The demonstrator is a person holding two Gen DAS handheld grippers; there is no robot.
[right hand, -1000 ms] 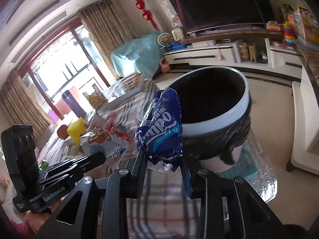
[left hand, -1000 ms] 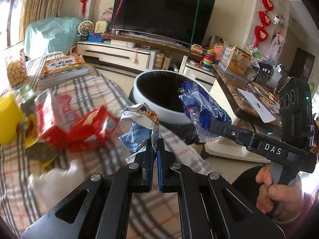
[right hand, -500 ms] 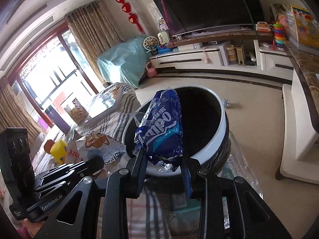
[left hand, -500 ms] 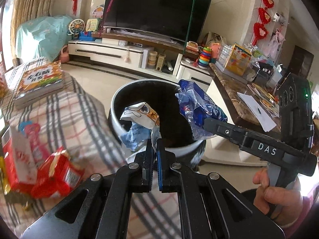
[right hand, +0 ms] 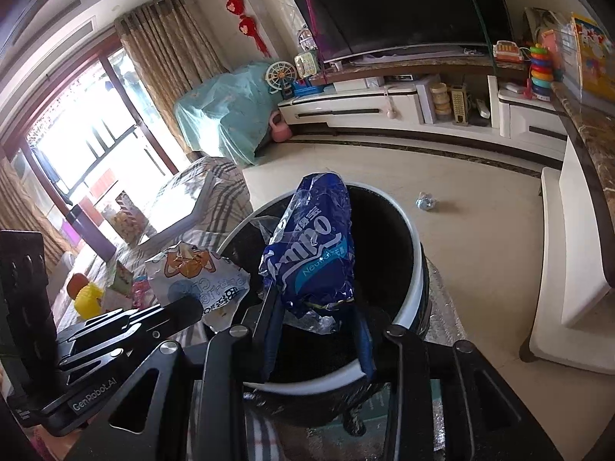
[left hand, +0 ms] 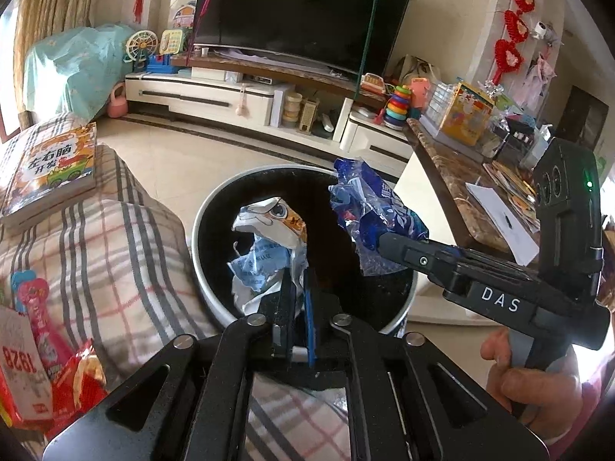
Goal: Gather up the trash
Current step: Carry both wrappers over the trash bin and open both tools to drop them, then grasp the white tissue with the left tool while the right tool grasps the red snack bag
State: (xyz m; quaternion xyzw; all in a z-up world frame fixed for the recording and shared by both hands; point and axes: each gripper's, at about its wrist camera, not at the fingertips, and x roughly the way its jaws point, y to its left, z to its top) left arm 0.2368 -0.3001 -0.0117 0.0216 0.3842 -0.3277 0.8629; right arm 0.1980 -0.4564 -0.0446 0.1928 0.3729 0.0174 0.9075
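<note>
Plaid-covered surface (left hand: pixel 127 253), grey and pink checks on cream, runs along the left of the left wrist view. On it: a children's book (left hand: pixel 54 169) lying flat at the far end; a pink wrapper (left hand: pixel 36 307), a white packet with red digits (left hand: pixel 19 372) and red snack bags (left hand: pixel 82 380) bunched at the near left edge. Right wrist view shows a yellow object (right hand: pixel 89 299) also on the cloth (cannot tell what it is). Cream tiled floor (right hand: pixel 480 176) carries the round bin (left hand: pixel 203 269), white rim, black inside, standing just beside the cloth's edge. One small crumpled scrap (right hand: pixel 426 202) lies on the floor beyond the bin.
</note>
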